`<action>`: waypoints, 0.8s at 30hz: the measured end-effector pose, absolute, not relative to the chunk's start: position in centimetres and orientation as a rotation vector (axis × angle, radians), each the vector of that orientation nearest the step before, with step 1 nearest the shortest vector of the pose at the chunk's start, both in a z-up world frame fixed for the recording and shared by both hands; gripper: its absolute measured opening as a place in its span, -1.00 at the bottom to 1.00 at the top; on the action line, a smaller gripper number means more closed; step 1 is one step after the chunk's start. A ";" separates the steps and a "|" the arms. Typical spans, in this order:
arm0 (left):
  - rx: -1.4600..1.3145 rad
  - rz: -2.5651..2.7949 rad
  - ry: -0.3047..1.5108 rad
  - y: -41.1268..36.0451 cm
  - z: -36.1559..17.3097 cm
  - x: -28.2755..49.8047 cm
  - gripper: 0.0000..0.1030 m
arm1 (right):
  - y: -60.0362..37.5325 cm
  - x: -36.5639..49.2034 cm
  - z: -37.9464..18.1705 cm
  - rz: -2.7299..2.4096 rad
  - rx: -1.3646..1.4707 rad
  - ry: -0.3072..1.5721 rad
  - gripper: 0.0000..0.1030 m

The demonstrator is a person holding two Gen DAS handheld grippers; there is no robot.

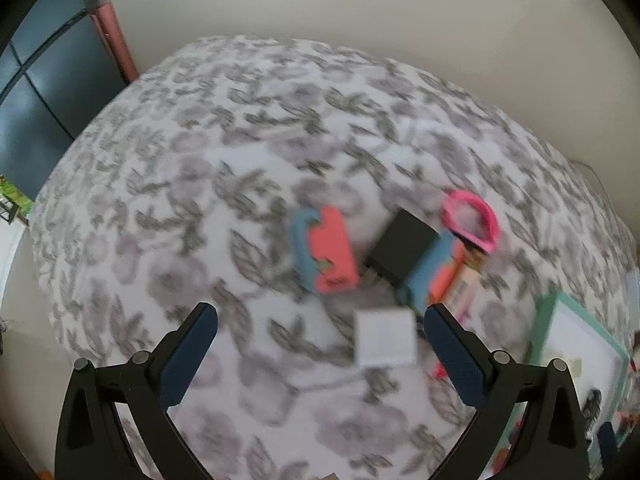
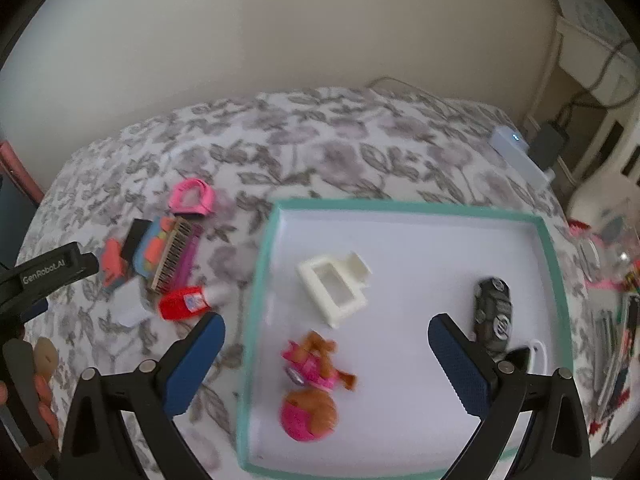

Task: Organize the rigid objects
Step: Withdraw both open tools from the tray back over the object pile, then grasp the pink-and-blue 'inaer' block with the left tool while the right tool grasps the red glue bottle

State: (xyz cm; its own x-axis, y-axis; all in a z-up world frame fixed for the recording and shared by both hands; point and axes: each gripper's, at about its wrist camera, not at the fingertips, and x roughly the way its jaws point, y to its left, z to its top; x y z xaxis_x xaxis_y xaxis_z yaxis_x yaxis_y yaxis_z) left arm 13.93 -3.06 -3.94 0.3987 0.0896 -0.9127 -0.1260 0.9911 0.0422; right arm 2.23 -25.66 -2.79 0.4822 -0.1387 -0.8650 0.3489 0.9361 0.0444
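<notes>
Left gripper (image 1: 320,322): gaping wide, holding nothing, hanging over white card (image 1: 385,337) at frame centre.
Right gripper (image 2: 326,330): likewise spread, empty, hovering above tray (image 2: 256,280); pink toy (image 2: 314,364) lying lower centre.

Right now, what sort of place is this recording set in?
Probably a home bedroom: a grey floral bedspread against a plain cream wall, with a teal-rimmed white tray of toys on it.

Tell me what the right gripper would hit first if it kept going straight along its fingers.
Probably the pink toy dog lying in the teal-rimmed tray; it sits between the open right gripper fingers, though depth is unclear.
</notes>
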 end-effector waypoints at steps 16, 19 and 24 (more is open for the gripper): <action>-0.162 0.187 1.208 2.3 -5.2 18.4 0.99 | -20.4 8.8 -4.1 -0.147 0.154 1.033 1.00; -0.167 0.179 1.218 2.8 -5.7 18.8 0.99 | -19.2 9.7 -4.8 -0.098 0.145 1.049 1.00; -0.159 0.151 1.232 2.8 -6.3 19.7 0.99 | -18.1 10.9 -6.2 -0.048 0.145 1.081 1.00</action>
State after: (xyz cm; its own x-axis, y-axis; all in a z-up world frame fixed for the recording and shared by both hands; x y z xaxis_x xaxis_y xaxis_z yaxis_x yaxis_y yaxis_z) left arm 19.74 2.85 -6.32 0.3254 0.0287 -0.9451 -0.2004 0.9789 -0.0393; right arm 10.86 -18.14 -6.18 0.4704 0.0317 -0.8819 0.1104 0.9894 0.0945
